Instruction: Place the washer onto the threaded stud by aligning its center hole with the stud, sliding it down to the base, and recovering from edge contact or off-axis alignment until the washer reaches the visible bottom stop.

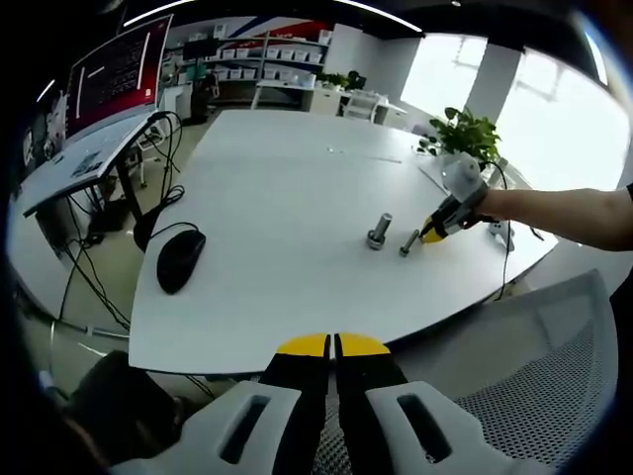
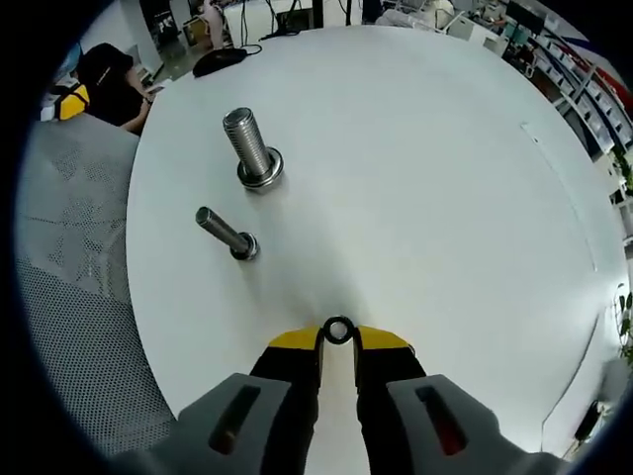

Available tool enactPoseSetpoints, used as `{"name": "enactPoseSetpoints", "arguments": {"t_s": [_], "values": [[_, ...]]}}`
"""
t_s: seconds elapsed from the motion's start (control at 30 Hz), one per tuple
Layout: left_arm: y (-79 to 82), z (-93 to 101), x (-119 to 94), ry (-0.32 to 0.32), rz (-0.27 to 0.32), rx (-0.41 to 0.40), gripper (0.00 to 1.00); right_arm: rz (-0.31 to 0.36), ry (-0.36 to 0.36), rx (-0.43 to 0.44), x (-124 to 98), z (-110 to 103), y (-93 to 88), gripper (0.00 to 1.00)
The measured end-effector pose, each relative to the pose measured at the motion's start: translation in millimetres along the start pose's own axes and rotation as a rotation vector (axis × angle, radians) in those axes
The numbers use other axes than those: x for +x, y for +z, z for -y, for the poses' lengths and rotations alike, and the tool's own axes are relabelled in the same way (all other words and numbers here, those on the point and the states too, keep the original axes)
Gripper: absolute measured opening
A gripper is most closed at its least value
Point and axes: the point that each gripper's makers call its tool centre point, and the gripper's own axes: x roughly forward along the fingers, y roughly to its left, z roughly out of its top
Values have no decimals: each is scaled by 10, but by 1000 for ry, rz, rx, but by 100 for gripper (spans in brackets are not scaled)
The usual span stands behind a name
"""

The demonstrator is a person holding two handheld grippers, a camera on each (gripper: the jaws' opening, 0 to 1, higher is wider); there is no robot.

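right gripper point(image 2: 337, 339) pinches a small washer point(image 2: 337, 331) at its jaw tips, at twelve o'clock; a thin threaded stud point(image 2: 226, 234) stands at eleven o'clock on the white table point(image 2: 425, 178), a thicker bolt point(image 2: 253, 150) beyond; left gripper point(image 1: 332, 346) jaws nearly together, holding nothing.

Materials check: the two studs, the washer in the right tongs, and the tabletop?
Larger threaded silver stud and thinner grey stud: likely steel, bright metallic glints, cut threads on the larger.
Small dark ring washer, pinched in the yellow-tipped right tongs: probably metal; too small to be sure.
White round table: smooth matte surface, likely laminate.
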Motion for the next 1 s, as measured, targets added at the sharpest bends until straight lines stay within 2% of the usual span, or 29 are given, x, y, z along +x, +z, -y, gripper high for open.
{"name": "enactPoseSetpoints", "arguments": {"t_s": [0.2, 0.47, 0.8, 1.0], "values": [[-3, 0, 0, 0, -3, 2, 0, 14, 10, 19, -9, -21, -10, 14], [-8, -5, 1, 1, -6, 3, 0, 19, 15, -10, -53, -66, -9, 14], [-3, 1, -2, 0, -2, 1, 0, 56, 33, -27, -246, -143, 73, 14], [2, 1, -3, -1, 1, 0, 0, 95, 66, 5, -401, -218, 137, 14]]}}
